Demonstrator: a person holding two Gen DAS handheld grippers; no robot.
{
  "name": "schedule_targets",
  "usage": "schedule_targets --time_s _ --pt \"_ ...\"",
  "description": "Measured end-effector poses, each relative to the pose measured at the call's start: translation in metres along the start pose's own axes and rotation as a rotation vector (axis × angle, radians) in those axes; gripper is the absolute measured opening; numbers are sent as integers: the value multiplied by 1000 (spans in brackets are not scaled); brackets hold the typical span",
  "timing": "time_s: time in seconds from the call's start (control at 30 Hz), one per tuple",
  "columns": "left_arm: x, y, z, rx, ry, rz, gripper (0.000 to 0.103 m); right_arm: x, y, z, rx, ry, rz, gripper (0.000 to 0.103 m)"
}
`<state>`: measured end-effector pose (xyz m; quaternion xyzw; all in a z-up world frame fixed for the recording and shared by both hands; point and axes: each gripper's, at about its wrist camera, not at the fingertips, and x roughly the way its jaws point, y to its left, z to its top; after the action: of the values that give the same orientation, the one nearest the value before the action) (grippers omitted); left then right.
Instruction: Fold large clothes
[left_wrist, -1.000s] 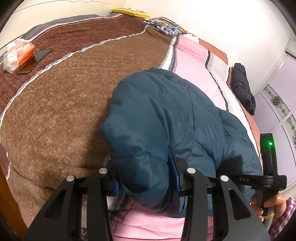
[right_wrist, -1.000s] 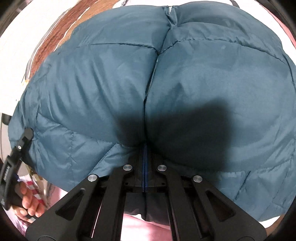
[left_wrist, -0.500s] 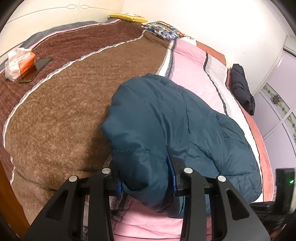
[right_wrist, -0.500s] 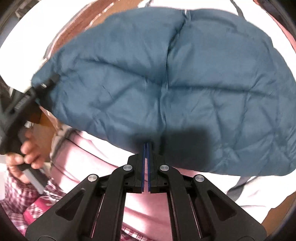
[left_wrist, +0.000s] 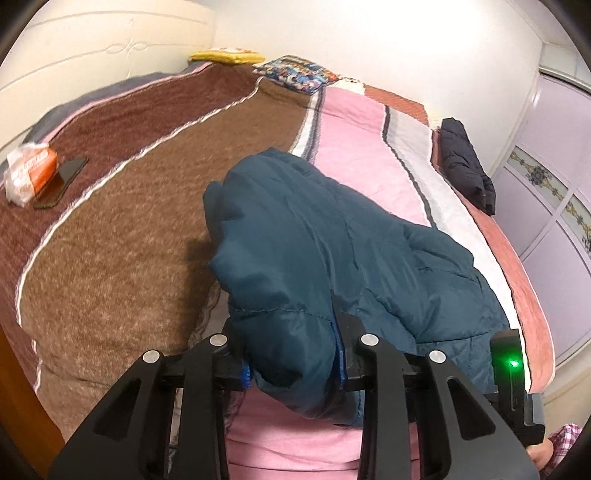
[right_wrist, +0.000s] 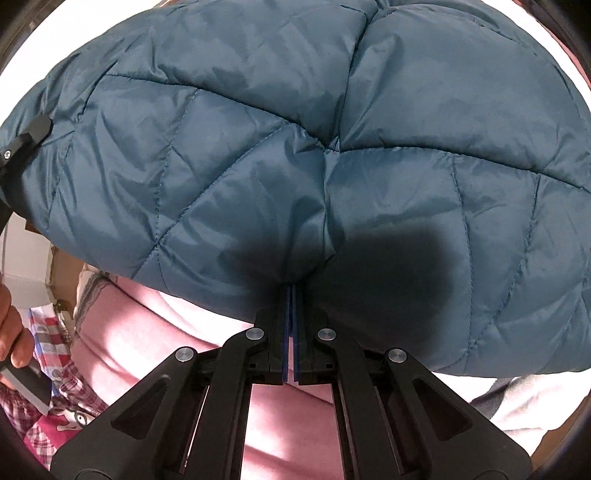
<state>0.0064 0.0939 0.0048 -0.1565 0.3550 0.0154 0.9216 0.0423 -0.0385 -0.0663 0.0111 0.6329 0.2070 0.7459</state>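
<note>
A: Where is your teal puffer jacket (left_wrist: 332, 258) lying?

B: On the bed (left_wrist: 354, 125), over the pink quilt, with the brown blanket (left_wrist: 122, 240) at its nine o'clock.

A: And your left gripper (left_wrist: 291, 363)?

B: Its jaws are closing, clenched on a padded fold.

A: Your right gripper (right_wrist: 290, 295)?

B: Pressed together, pinching the hem at the jacket's six o'clock edge.

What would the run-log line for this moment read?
left hand-held gripper: closing on teal puffer jacket bunch | right hand-held gripper: shut at jacket edge | surface: bed
</note>
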Motion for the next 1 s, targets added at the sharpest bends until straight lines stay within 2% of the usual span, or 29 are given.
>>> schedule_targets --time_s 0.1,0.17,0.23,0.33,0.4,0.47,0.57,0.7,0.8,1.0 --pt "-8 -9 4 29 -27 5 31 -21 -5 -6 0 -20 42 1" --pt "-12 -16 7 46 -35 1 31 -52 -9 -14 -7 -99 80 1" --pt "-17 -24 8 71 -44 3 30 -81 -25 -21 19 -177 74 2" --pt "-23 -39 7 122 -66 7 30 -115 -69 -33 136 -278 37 4" --pt "-27 -47 8 146 -78 7 30 -124 -101 -38 219 -315 -4 4" --pt "-31 -57 10 172 -91 5 30 -124 -128 -42 300 -323 -14 4" --pt "-37 -77 11 222 -107 -1 30 -108 -147 -45 361 -305 6 4" --pt "-44 -104 13 281 -124 -18 29 -87 -159 -41 373 -264 46 4" --pt "-48 -126 12 331 -134 -39 29 -79 -159 -37 371 -262 67 4" --pt "-48 -180 9 463 -148 -111 29 -74 -172 -43 399 -277 173 4"
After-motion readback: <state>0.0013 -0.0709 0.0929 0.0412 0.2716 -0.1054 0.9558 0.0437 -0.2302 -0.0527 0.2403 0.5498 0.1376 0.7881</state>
